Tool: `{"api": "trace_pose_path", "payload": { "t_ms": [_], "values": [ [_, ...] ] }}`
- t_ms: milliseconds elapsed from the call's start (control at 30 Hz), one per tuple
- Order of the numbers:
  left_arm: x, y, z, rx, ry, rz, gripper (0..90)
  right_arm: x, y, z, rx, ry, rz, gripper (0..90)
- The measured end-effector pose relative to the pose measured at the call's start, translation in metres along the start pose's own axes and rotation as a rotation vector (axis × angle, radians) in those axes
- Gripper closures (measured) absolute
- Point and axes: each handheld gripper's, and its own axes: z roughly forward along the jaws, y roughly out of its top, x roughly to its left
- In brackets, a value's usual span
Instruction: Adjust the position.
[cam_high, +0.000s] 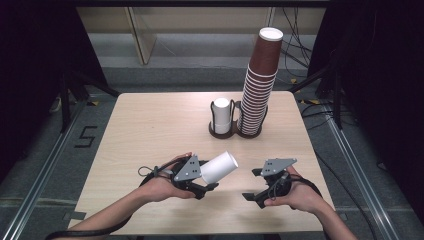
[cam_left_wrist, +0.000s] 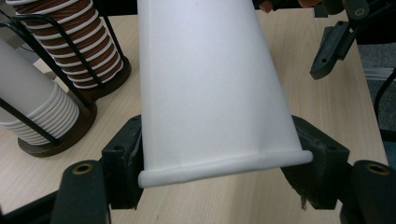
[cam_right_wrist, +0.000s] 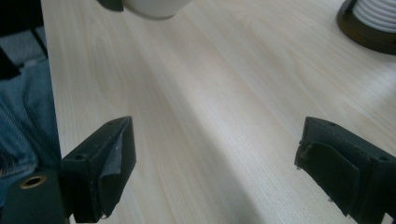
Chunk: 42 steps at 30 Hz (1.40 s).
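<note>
left claw (cam_high: 206, 186) pinching a white paper cup (cam_high: 218, 167) near its rim, cup tilted above the near part of the table (cam_high: 150, 125), base pointing toward the right claw (cam_high: 255, 185). right claw spread, nothing between its jaws. behind, a two-ring holder (cam_high: 235, 131) carrying white cups (cam_high: 222, 115) and a tall brown stack (cam_high: 259, 85).

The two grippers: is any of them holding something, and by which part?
The left gripper holds a white paper cup by its rim end, jaws pressing on both sides. The right gripper holds nothing.
</note>
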Motion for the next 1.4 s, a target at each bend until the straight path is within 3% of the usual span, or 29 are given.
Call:
{"api": "trace_pose_path", "payload": {
  "t_ms": [100,133,167,233,267,333,567,667,700,767,833,867,1067,1167,1400],
  "values": [
    [-0.001,0.001,-0.001,0.028,-0.010,0.015,30.2,0.002,0.004,0.001,0.035,0.017,-0.022,12.6],
    [-0.001,0.002,-0.001,0.033,-0.013,0.022,30.4,0.001,0.006,0.002,0.036,0.032,-0.065,12.9],
    [-0.002,0.003,-0.001,0.043,-0.016,0.032,30.5,0.002,0.006,0.002,0.045,0.037,-0.059,13.1],
    [-0.003,0.005,-0.002,0.062,-0.026,0.057,30.7,0.001,0.009,0.003,0.057,0.045,-0.097,13.8],
    [-0.004,0.006,-0.002,0.067,-0.033,0.064,30.9,0.003,0.010,0.003,0.074,0.057,-0.087,14.0],
    [-0.006,0.008,-0.002,0.076,-0.042,0.077,31.0,0.002,0.013,0.003,0.076,0.056,-0.142,14.2],
    [-0.007,0.014,-0.003,0.096,-0.060,0.112,31.9,0.002,0.020,0.003,0.103,0.079,-0.163,14.3],
    [-0.007,0.015,-0.004,0.115,-0.074,0.142,32.2,0.001,0.024,0.002,0.107,0.065,-0.205,14.3],
    [-0.008,0.014,-0.002,0.097,-0.071,0.141,32.2,0.002,0.025,0.002,0.109,0.068,-0.201,14.3],
    [-0.007,0.015,-0.002,0.132,-0.086,0.168,32.3,0.003,0.027,0.002,0.109,0.083,-0.204,14.3],
    [-0.009,0.012,0.002,0.122,-0.089,0.161,32.3,0.002,0.028,0.003,0.105,0.077,-0.234,14.2],
    [-0.009,0.012,0.003,0.141,-0.097,0.178,32.3,0.002,0.029,0.004,0.105,0.085,-0.230,14.2],
    [-0.014,0.010,0.011,0.174,-0.127,0.191,32.5,0.004,0.032,0.007,0.119,0.088,-0.258,13.9],
    [-0.015,0.010,0.013,0.200,-0.142,0.218,32.5,0.005,0.037,0.008,0.116,0.086,-0.296,13.9],
    [-0.021,0.009,0.020,0.230,-0.160,0.222,32.4,0.011,0.046,0.013,0.132,0.114,-0.337,14.1]
  ]
}}
